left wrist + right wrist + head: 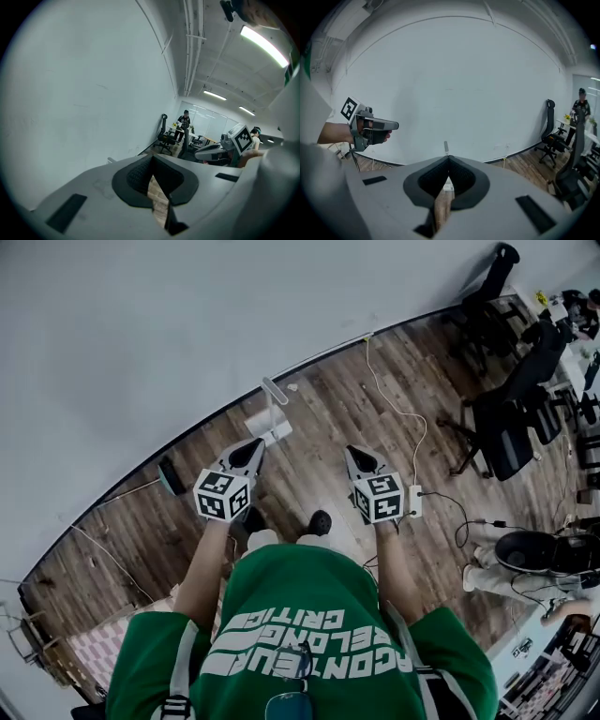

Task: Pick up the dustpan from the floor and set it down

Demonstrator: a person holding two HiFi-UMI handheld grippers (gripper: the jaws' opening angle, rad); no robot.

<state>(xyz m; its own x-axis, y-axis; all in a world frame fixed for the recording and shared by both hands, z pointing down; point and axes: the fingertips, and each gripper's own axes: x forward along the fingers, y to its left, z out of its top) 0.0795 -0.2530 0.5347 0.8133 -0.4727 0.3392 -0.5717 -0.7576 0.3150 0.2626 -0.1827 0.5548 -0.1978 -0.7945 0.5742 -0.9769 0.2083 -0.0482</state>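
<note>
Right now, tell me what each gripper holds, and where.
Nothing. Left gripper and right gripper are shut, empty; the dustpan stands untouched by the wall.

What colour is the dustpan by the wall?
White, long handle included. The dustpan shows best in the head view, standing on the brown wood floor.

The floor (319, 427) is showing brown wood-grain planks below the pale grey wall (141, 334). Against that wall, the dustpan (270, 430) is looking white. The left gripper (255, 442) and the right gripper (352, 450) are showing grey shells with black pads, their cubes wearing black-and-white square markers. The shirt (300, 615) is showing green with white lettering. The chairs (506, 427), farther along the wall, are looking black.
</note>
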